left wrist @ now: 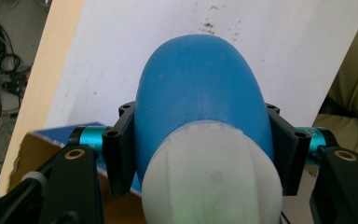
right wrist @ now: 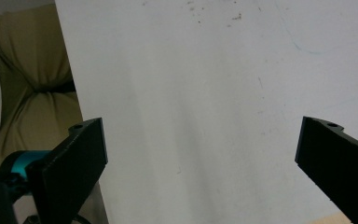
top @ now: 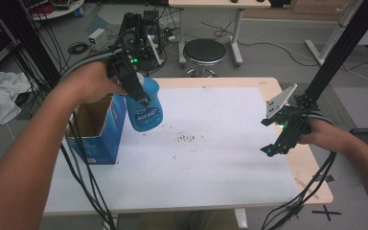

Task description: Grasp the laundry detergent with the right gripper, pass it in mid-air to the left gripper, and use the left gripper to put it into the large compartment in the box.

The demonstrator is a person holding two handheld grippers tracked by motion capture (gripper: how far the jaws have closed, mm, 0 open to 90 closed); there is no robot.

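Observation:
A blue plastic bottle (top: 146, 108) with a white cap hangs in the air beside an open blue cardboard box (top: 98, 129) at the table's left. My left gripper (top: 135, 86) is shut on the bottle near its top. In the left gripper view the bottle (left wrist: 200, 102) and its white cap (left wrist: 209, 177) sit between the two black jaws, pressed on both sides. My right gripper (top: 278, 136) hovers over the right edge of the white sheet, jaws wide apart. Between its jaws the right gripper (right wrist: 200, 154) has nothing but white sheet.
A white sheet (top: 211, 158) covers most of the wooden table (top: 316, 182), with brown specks (top: 186, 138) near its middle. The box stands open and looks empty inside. A black stool (top: 204, 51) and cables lie on the floor behind the table.

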